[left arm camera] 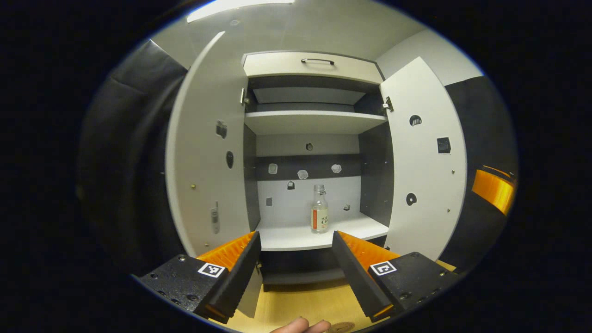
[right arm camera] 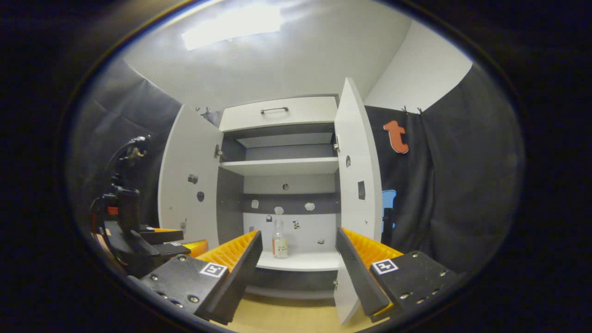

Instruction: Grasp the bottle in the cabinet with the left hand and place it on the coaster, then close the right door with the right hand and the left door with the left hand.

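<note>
Facing the cabinet, both doors standing open: left door, right door. Bottle standing upright on the lower shelf, well apart from both grippers. Left gripper holding fingers wide, gripping nothing. Right gripper likewise spread wide, empty. Coaster peeking at bottom edge.
</note>
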`<state>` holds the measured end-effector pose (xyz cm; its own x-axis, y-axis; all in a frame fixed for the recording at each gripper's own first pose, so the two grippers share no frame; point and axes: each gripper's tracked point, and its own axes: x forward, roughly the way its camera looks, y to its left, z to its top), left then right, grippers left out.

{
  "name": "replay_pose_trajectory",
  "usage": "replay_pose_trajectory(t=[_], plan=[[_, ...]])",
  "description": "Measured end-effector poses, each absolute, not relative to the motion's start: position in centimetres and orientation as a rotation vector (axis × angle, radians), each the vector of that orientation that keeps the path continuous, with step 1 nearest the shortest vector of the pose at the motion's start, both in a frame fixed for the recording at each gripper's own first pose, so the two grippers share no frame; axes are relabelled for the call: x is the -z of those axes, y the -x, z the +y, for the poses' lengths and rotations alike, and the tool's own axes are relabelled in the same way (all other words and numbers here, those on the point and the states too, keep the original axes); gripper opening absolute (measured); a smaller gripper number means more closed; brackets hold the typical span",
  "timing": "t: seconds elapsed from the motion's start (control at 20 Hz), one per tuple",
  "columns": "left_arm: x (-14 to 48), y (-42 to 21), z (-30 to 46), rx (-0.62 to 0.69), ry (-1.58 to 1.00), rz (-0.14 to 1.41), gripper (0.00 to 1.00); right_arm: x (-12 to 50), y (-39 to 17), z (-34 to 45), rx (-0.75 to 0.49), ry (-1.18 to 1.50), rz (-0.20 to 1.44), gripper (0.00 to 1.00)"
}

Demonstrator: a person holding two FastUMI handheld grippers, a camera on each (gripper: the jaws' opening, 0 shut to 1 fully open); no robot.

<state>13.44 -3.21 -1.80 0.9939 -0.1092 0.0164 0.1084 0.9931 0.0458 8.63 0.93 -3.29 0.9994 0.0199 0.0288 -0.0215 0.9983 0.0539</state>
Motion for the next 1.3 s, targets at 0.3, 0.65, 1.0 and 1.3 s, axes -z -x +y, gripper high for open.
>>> replay_pose_trajectory(t=[0.3, 0.65, 1.0, 1.3], plan=[[4.4, -25.7, -7.9, 0.175, -0.017, -0.023, 0.98, 4.8, -12.4, -0.4, 0.029, -0.022, -0.002, 0.98], [7.1, -39.1, -11.4, 0.196, -0.022, -0.005, 0.98, 5.2, -13.9, -1.0, 0.041, -0.018, -0.014, 0.98], [9.1, -46.9, -12.3, 0.153, -0.052, 0.021, 0.98, 7.1, -12.5, -2.4, 0.099, 0.038, 0.041, 0.98], [8.0, -45.6, -12.3, 0.163, -0.026, 0.061, 0.8, 7.3, -9.3, -2.8, 0.114, 0.01, 0.066, 0.98]])
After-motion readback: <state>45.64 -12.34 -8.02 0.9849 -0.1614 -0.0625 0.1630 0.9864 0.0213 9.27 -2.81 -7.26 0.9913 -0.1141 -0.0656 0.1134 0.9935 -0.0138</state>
